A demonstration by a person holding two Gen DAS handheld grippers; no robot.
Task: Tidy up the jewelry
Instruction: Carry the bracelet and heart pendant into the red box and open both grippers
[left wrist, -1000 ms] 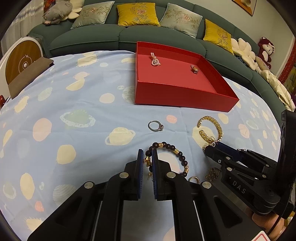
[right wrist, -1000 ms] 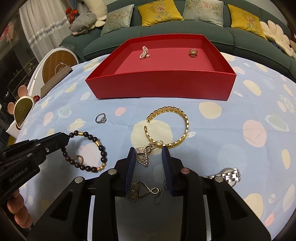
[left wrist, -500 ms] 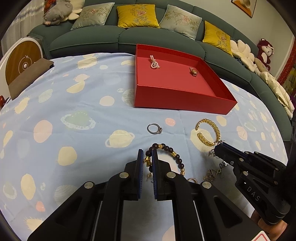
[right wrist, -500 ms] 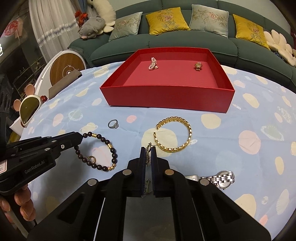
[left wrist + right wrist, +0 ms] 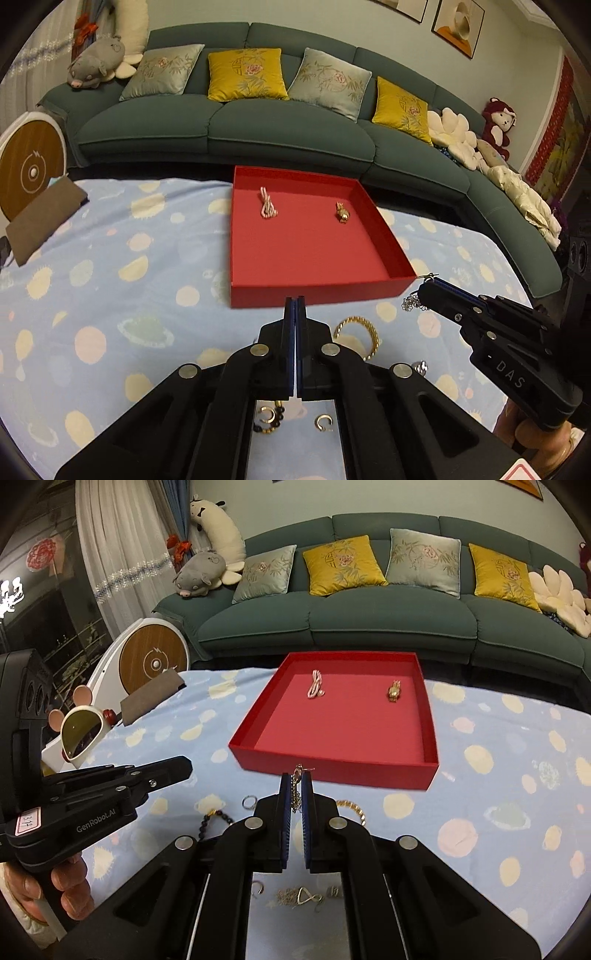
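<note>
A red tray (image 5: 317, 290) (image 5: 334, 764) lies on the blue tablecloth and holds a pearl piece (image 5: 267, 206) (image 5: 315, 689) and a small gold watch (image 5: 342, 213) (image 5: 393, 691). My right gripper (image 5: 296, 780) is shut on a silver necklace (image 5: 295, 794), raised just before the tray's near wall; in the left wrist view (image 5: 430, 282) the chain (image 5: 412, 302) dangles from it. My left gripper (image 5: 295, 306) is shut and empty, raised above the cloth. A gold bangle (image 5: 364, 328), a beaded bracelet (image 5: 212, 821) and a silver ring (image 5: 250, 802) lie on the cloth.
A green sofa (image 5: 258, 125) with cushions curves behind the table. A brown pad (image 5: 40, 218) and a round white device (image 5: 29, 162) sit at the left. Another necklace (image 5: 299, 897) and small rings lie under the right gripper. A mouse-eared mirror (image 5: 79, 734) stands at the left edge.
The right gripper closed on the silver necklace and lifted it toward the tray. The left gripper closed fully and rose; the beaded bracelet stayed on the cloth.
</note>
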